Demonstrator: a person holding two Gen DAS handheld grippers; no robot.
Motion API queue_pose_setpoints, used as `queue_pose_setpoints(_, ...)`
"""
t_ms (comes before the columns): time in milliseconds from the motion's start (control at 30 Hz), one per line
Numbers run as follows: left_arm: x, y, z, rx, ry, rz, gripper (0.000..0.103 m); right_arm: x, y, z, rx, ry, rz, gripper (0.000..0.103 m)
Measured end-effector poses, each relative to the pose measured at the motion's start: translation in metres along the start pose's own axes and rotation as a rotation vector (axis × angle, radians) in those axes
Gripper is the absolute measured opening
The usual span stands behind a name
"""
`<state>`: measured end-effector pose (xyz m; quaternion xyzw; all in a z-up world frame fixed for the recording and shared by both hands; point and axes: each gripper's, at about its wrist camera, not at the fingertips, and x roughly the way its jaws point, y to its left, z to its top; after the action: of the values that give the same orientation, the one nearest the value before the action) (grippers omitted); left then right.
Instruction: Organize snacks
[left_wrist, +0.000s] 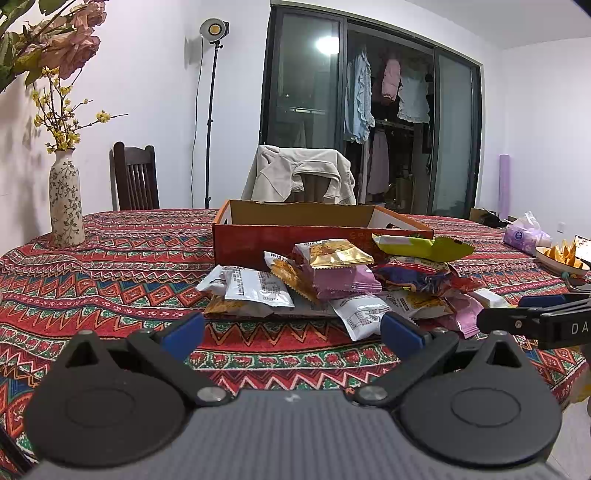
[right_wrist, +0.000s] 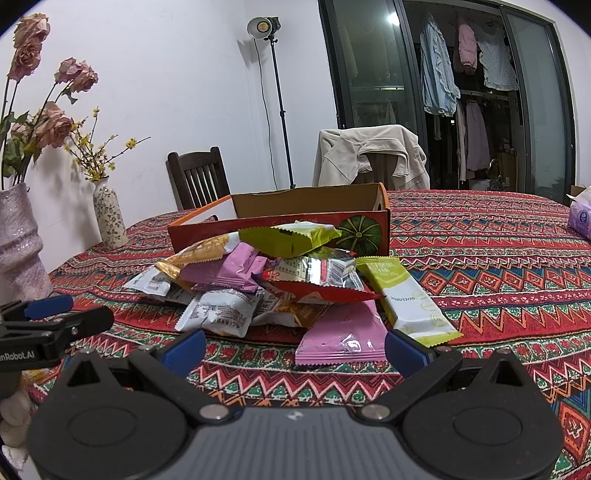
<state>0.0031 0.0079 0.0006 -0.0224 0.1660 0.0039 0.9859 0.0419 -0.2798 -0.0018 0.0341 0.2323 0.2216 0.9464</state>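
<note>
A heap of snack packets (right_wrist: 273, 291) is piled at frame centre on the tablecloth (right_wrist: 498, 266), just before the cardboard box (right_wrist: 295, 225). A small vase (right_wrist: 109, 218) is set left of the box — a chair (right_wrist: 197, 177) behind it. A tissue pack (right_wrist: 580, 218) is seen at the right edge.

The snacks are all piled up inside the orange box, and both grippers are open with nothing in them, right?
Not quite. The snacks are piled on the tablecloth in front of the orange box, not inside it; the right wrist view shows this. The left gripper and right gripper are indeed open and empty.
</note>
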Motion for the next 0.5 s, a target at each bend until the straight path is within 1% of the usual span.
queue_pose_setpoints(333, 0.0025, 0.0007, 0.0016, 0.0, -0.009, 0.002, 0.103, 0.0013, -0.0011, 0.0045, -0.008, -0.002, -0.005, 0.103)
queue_pose_setpoints(500, 0.0077, 0.002, 0.0059, -0.003, -0.013, 0.012, 0.103, 0.0078, -0.0046, 0.0081, -0.029, -0.005, -0.028, 0.103)
